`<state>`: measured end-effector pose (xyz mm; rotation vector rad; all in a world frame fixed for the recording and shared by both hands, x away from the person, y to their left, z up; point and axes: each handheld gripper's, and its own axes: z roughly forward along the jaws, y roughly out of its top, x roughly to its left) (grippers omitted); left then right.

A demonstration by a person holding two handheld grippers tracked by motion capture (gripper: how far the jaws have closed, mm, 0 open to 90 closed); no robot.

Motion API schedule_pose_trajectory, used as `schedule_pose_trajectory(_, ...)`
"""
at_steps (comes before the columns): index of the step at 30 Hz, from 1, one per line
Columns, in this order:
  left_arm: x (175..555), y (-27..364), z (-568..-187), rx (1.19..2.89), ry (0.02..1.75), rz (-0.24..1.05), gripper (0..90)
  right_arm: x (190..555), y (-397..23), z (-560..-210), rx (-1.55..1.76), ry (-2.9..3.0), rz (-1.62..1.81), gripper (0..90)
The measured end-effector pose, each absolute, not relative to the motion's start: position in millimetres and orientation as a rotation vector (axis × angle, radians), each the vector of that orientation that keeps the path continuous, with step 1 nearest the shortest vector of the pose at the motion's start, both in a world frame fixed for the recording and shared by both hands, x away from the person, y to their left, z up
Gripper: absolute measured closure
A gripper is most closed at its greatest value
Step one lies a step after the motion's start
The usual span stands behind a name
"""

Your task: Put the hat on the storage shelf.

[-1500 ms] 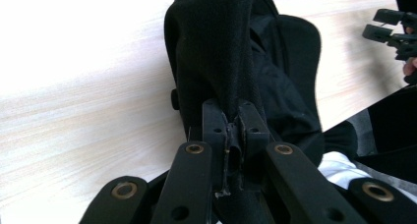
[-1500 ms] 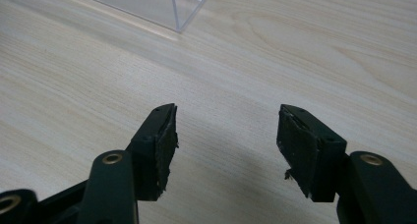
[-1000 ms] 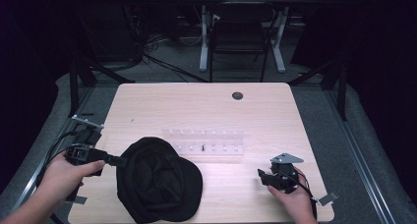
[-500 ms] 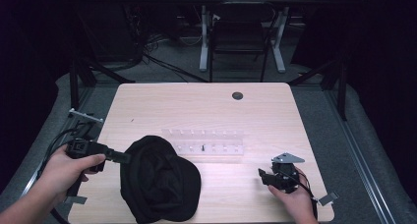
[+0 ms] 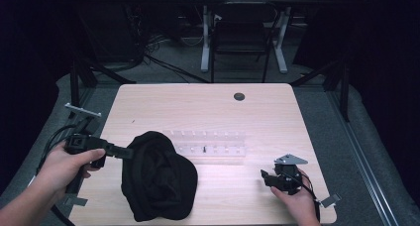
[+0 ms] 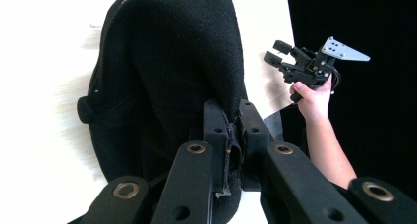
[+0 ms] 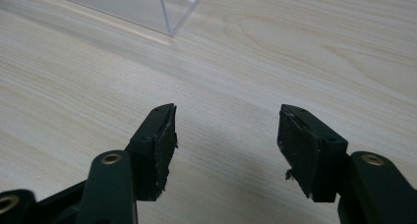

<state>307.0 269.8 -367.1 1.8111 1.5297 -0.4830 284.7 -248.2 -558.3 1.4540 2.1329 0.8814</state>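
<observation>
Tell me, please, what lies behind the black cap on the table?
Just behind the black cap a clear plastic organizer lies on the wooden table, holding one small dark item. The cap overlaps its near-left corner, so whatever sits there is hidden.

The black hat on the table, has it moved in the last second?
Yes. The black hat, pinched by the left hand-held gripper, has swung slightly away from the person, its top edge now level with the clear plastic rack.

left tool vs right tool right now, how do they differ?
The left tool is shut on the edge of the black hat; the right tool is open, holding nothing. The left tool sits at the hat's left edge; the right tool sits apart, near the table's right front corner. Both are hand-held, with black jaws.
</observation>
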Motion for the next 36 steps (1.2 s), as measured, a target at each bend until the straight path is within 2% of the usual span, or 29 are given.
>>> schedule_pose_trajectory(15,309,268,-337,1.802,1.480,-0.443,85.4,285,-249,-558,1.461,2.127,0.875,39.4)
schedule_pose_trajectory(25,315,277,-313,1.726,1.462,-0.414,85.4,285,-249,-559,1.461,2.125,0.879,39.4)
schedule_pose_trajectory(36,327,270,-304,1.698,1.431,-0.407,85.4,285,-249,-559,1.459,2.120,0.887,39.4)
